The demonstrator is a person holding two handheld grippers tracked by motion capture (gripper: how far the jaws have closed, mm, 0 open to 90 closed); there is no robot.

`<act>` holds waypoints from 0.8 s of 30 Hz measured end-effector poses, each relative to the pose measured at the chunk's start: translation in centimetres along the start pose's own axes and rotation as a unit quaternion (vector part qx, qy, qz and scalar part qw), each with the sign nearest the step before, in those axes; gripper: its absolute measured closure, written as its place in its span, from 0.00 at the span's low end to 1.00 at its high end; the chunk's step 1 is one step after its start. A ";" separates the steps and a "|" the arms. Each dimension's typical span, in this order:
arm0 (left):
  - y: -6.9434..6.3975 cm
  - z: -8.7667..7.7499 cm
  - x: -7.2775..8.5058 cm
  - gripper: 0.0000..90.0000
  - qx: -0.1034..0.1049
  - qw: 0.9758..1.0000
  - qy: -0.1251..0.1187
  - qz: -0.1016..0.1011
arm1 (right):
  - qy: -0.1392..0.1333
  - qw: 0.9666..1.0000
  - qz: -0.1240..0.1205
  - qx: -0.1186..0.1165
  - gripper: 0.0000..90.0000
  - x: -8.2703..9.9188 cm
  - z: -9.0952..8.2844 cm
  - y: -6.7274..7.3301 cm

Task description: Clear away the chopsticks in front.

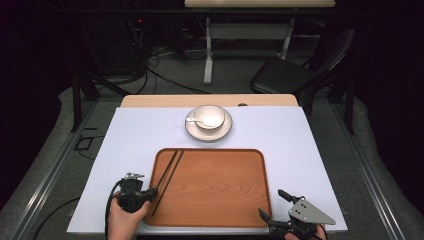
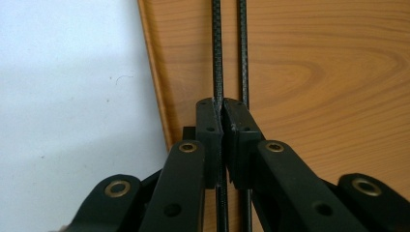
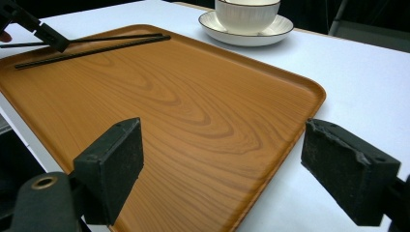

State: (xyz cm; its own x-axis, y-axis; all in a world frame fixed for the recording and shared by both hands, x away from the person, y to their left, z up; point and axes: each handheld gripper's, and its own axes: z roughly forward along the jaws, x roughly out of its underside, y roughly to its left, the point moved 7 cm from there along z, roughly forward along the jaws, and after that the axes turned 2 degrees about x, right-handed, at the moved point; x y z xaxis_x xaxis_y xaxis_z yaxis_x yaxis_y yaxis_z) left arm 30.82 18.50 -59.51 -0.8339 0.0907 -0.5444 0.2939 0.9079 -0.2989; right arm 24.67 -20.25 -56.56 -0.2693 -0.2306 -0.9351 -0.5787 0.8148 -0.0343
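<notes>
Left tool (image 2: pixel 221 113) lies low over the tray (image 1: pixel 215 185), clamped on one chopstick (image 2: pixel 217 53); right tool (image 3: pixel 222 169) gapes apart.

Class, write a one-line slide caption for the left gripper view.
Left gripper shut on one of two black chopsticks lying on the wooden tray.

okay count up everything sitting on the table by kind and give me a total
Black thin chopsticks: 2
Brown wooden rectangular tray: 1
White round ceramic saucer: 1
White ceramic bowl with a dark rim: 1
White ceramic spoon in the bowl: 1
Total: 6
</notes>
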 end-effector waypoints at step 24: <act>-0.4 -0.7 -0.4 0.83 0.016 0.999 -0.035 0.022 | 0.000 1.000 0.001 -0.002 0.16 0.0 0.0 0.0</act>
State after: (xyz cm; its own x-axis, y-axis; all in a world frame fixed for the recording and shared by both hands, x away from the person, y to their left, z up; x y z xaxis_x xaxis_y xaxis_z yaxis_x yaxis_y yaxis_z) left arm 30.71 18.42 -58.65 -0.7850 0.1005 -0.6113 0.3461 0.8896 -0.2981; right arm 24.71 -20.23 -56.58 -0.2704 -0.2291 -0.9351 -0.5808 0.8134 -0.0313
